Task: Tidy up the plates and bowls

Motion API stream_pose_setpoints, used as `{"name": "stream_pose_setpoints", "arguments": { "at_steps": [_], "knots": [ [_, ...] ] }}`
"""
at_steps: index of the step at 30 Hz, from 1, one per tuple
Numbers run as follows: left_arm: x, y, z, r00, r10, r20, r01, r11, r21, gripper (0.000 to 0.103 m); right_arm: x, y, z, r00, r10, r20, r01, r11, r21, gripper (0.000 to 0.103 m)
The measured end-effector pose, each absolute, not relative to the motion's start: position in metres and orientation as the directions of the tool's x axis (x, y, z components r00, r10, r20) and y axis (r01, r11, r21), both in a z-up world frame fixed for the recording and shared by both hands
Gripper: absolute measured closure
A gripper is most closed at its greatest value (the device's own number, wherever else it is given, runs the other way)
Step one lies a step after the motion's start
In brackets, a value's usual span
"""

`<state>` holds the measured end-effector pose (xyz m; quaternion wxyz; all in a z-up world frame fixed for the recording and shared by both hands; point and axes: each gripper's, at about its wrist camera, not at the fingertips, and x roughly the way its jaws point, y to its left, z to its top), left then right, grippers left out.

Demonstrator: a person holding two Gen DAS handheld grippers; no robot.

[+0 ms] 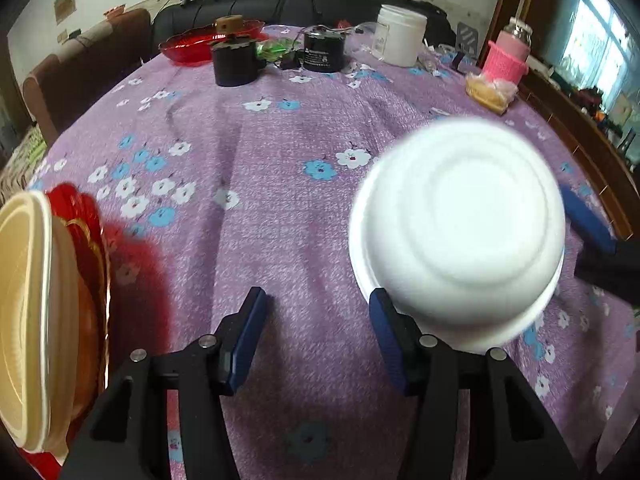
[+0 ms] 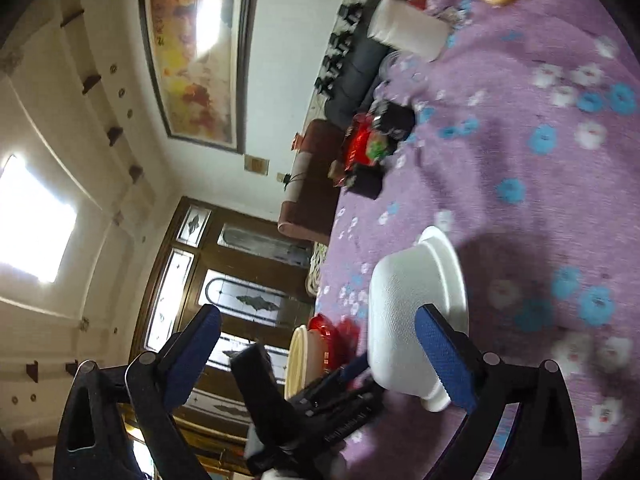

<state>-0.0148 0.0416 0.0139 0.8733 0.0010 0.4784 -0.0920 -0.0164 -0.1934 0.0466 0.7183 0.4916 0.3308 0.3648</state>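
White jar (image 1: 401,40); perhaps pink-sleeved bottle (image 1: 509,53).

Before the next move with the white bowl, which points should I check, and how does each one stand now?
1. White bowl upside down on the tablecloth: ok.
2. Bowl between the left gripper jaws: not ok, it lies beside one finger.
3. Right gripper open, not pressing the bowl: ok.
4. Cream stack steady on the red plate: cannot tell.
5. Cloth between bowl and stack free: ok.
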Motion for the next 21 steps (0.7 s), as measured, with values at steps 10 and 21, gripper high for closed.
{"name": "stream_pose_setpoints", "arguments": {
  "at_steps": [10,21],
  "knots": [
    [-0.047,0.039,0.016,0.472,-0.329,-0.817,0.27,0.937,-0.222,0.028,-0.002,-0.093,0.057,0.298,0.933,-0.203,-0.229,0.276,0.933,0.003],
    [-0.02,0.047,0.014,0.528,-0.263,-0.807,0.176,0.964,-0.199,0.025,0.044,-0.172,0.032,0.513,0.633,-0.58,0.046,0.654,0.755,0.003]
  ]
}}
